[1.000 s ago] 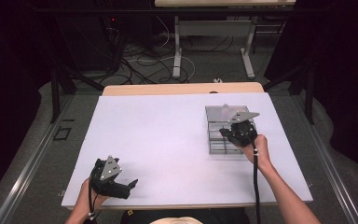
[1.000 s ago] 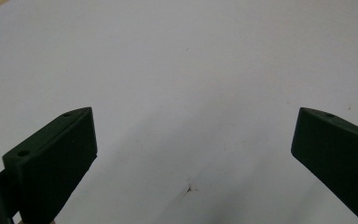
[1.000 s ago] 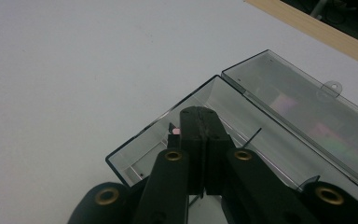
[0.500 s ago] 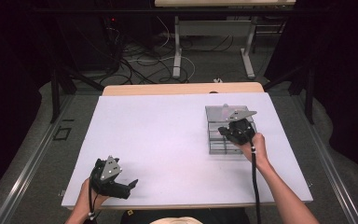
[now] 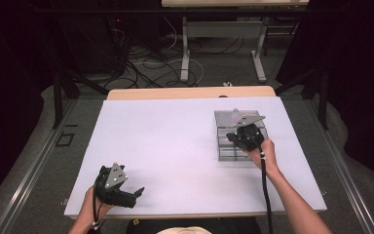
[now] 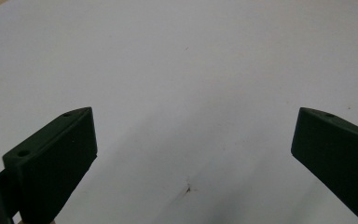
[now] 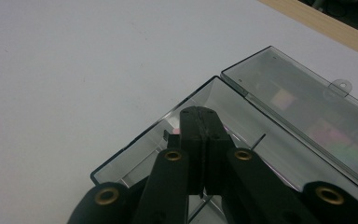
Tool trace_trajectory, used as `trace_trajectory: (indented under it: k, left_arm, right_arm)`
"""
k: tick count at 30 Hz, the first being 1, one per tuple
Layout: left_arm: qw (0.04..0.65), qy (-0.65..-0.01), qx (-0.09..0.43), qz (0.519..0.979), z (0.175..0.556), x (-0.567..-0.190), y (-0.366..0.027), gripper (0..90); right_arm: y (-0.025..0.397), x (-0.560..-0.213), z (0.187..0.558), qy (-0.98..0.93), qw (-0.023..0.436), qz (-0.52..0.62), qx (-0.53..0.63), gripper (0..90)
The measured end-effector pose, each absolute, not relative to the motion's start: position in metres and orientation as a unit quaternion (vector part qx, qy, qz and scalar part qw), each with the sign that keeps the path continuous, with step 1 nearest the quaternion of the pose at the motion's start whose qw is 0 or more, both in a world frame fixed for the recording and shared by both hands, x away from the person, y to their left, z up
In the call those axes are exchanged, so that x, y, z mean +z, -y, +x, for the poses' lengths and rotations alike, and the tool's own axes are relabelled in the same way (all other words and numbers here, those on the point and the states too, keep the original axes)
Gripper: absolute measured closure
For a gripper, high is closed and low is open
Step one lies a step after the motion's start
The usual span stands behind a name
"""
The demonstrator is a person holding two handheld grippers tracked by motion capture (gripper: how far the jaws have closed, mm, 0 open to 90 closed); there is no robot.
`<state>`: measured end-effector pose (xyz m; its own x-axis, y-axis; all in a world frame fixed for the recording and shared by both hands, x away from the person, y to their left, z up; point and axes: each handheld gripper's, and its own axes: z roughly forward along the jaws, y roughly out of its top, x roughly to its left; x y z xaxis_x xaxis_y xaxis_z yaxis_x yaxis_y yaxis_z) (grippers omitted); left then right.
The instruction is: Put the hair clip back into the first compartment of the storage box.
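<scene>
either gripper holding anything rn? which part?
Left gripper: open, holding nothing. Right gripper: jaws shut inside the clear box; whether anything is pinched cannot be told.

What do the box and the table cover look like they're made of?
Box: likely hard clear plastic, smoke-tinted and glossy; the table shows through its walls and its open lid carries reflections. Table cover: a matte white sheet, perhaps paper or laminate; it shows faint scuffs and no glare. I can't tell which.
</scene>
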<state>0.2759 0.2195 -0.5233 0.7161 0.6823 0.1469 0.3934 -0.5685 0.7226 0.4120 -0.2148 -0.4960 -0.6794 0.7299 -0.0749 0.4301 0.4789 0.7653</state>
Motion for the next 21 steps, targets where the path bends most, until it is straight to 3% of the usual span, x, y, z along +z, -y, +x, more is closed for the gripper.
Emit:
trace_trajectory:
  k: [21]
  left_arm:
    - [0.348,-0.313,0.21,0.858,0.2758,-0.524,-0.2192,0.3]
  right_arm:
    - [0.2148,-0.5056,0.4177,-0.829,0.194,0.371,0.37,89.9]
